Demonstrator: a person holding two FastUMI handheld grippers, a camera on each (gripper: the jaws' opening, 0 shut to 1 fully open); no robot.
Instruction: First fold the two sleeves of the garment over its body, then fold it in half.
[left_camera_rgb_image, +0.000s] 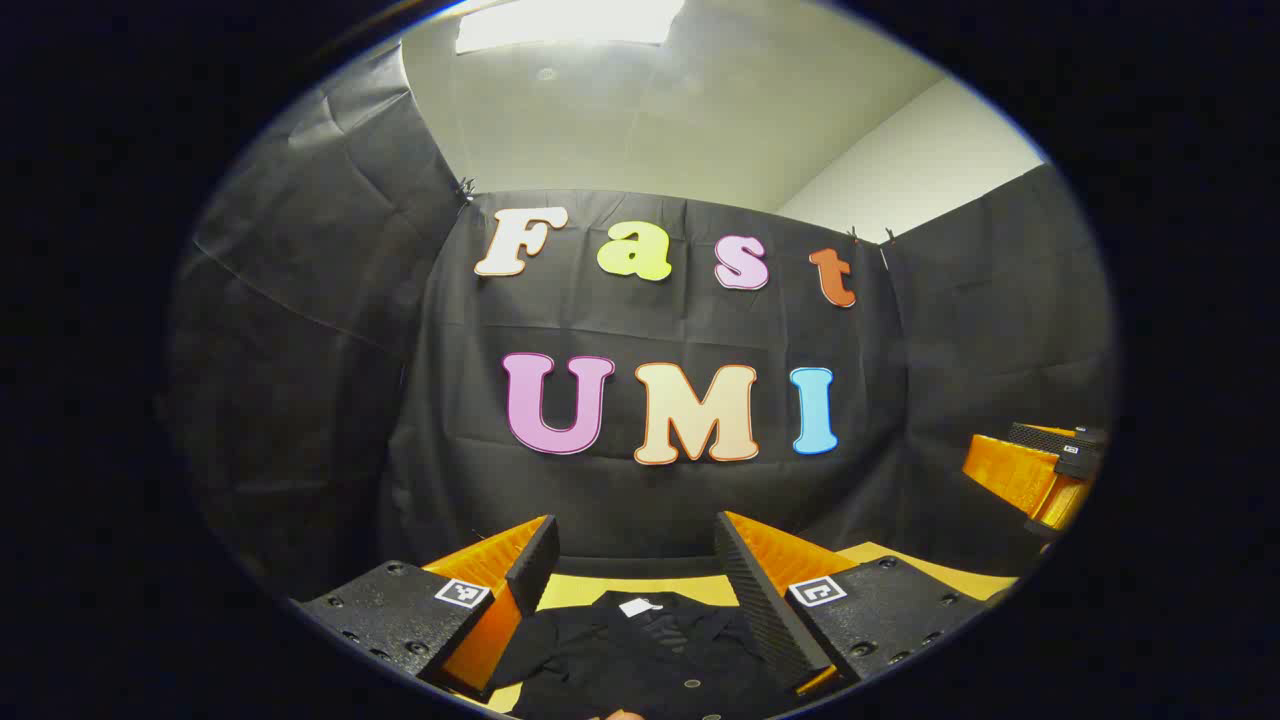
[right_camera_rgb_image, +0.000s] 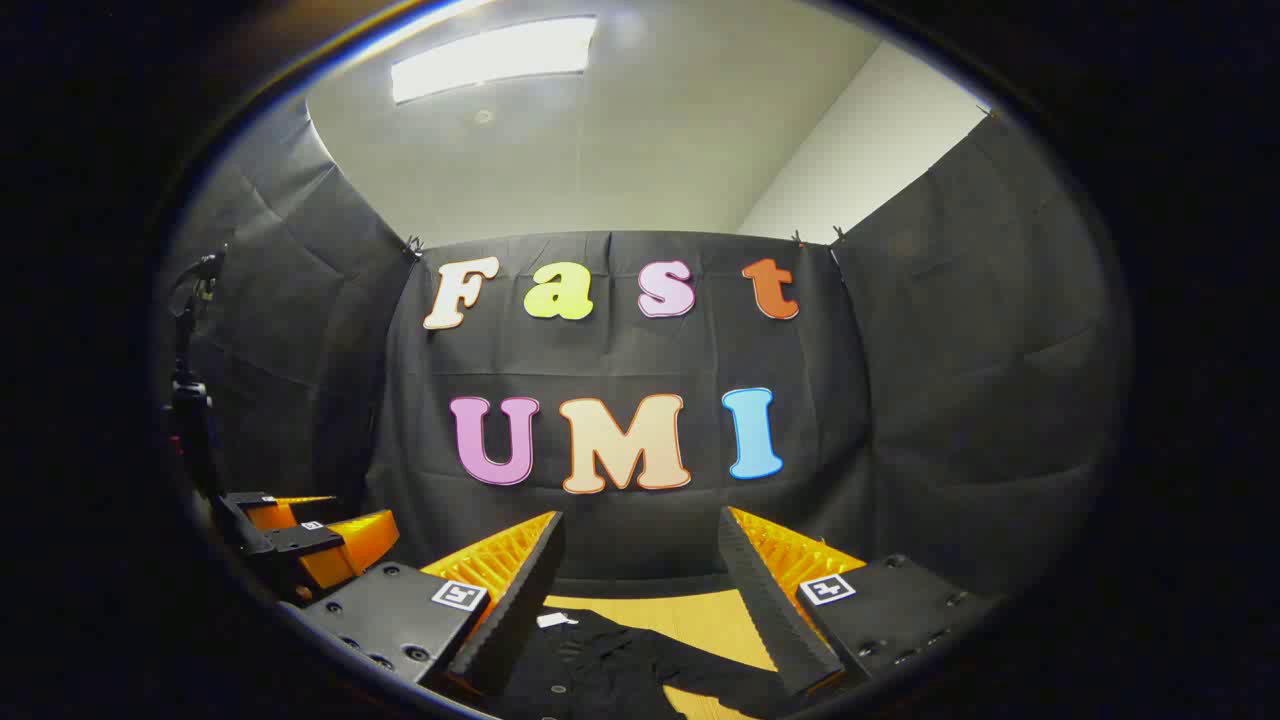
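**Two grippers held wide above a dark garment**

Two views are given, and in both the black garment (left_camera_rgb_image: 650, 650) is seen low in the frame, spread on the yellow bench (left_camera_rgb_image: 900, 565). In the left gripper view, the left gripper (left_camera_rgb_image: 635, 565) is held with its fingers (left_camera_rgb_image: 530, 565) spread apart and nothing between them; the garment's collar, marked by a small white tag (left_camera_rgb_image: 635, 605), is framed in the gap at bottom centre. Small buttons are visible on the cloth near the lower edge. At the right edge of that view, part of the right gripper (left_camera_rgb_image: 1040, 470) is seen, raised well above the bench.

In the right gripper view, the right gripper (right_camera_rgb_image: 640, 565) is likewise released, its fingers (right_camera_rgb_image: 770, 590) parted and clear of the cloth. The garment (right_camera_rgb_image: 610, 665) is seen at bottom centre with the white tag (right_camera_rgb_image: 555, 620) just beside the left-hand finger, and one sleeve (right_camera_rgb_image: 720, 680) is stretched toward the lower right across the bench (right_camera_rgb_image: 700, 615). At the lower left, the left gripper (right_camera_rgb_image: 300, 535) is seen. A ceiling light (right_camera_rgb_image: 495, 55) is seen at the upper left.
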